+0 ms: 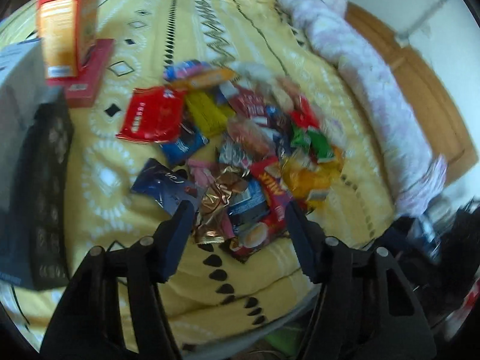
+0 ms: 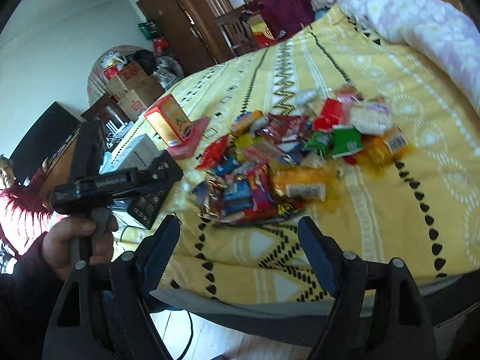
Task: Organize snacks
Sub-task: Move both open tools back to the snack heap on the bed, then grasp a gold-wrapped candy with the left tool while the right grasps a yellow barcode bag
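Observation:
A pile of snack packets (image 1: 237, 147) lies on a yellow patterned bedspread (image 1: 126, 180); it also shows in the right wrist view (image 2: 288, 156). My left gripper (image 1: 238, 210) is open and empty, just above the pile's near edge, with a gold foil packet (image 1: 216, 207) and a red "MILK" packet (image 1: 267, 198) between its fingers. My right gripper (image 2: 240, 225) is open and empty, hovering short of the pile's near edge. An orange box (image 1: 69, 30) stands on a red flat box (image 1: 90, 75) at the left, also seen in the right wrist view (image 2: 171, 120).
A black patterned box (image 1: 45, 180) lies at the bed's left edge. A rolled pink-white quilt (image 1: 360, 75) runs along the right side. In the right wrist view the left hand-held gripper (image 2: 114, 180) is at the left, with cartons (image 2: 132, 90) and a wardrobe behind.

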Demonstrator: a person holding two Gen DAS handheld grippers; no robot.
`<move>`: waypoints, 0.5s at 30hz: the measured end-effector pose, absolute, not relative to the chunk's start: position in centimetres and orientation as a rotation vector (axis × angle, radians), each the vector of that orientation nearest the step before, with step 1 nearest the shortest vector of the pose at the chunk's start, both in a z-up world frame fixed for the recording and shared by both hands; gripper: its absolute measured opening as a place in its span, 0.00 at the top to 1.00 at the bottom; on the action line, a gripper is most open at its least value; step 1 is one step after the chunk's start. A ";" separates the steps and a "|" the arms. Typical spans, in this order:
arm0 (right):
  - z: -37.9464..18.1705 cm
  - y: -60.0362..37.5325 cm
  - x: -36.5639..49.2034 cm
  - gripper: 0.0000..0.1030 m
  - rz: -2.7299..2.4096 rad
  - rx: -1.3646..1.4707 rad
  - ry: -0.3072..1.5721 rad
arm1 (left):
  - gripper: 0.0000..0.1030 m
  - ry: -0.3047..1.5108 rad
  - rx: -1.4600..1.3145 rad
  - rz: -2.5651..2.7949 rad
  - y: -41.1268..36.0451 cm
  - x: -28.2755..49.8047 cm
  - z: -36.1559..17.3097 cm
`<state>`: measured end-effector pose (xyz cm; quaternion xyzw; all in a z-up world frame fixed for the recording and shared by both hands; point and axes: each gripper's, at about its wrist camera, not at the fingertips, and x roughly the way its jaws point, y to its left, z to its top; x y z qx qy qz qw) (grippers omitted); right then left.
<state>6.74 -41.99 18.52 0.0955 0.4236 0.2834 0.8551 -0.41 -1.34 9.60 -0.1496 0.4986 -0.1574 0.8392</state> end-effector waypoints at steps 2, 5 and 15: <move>17.9 -42.3 7.0 0.19 0.584 0.210 0.900 | 0.40 1.067 -0.263 -0.358 -2.3 -0.2 8.7; 17.2 -42.7 7.5 0.19 0.577 0.215 0.907 | 0.50 1.083 -0.244 -0.352 -2.9 0.6 7.4; 15.9 -42.6 8.5 0.19 0.572 0.150 0.930 | 0.68 1.050 -0.157 -0.318 -3.8 1.7 6.1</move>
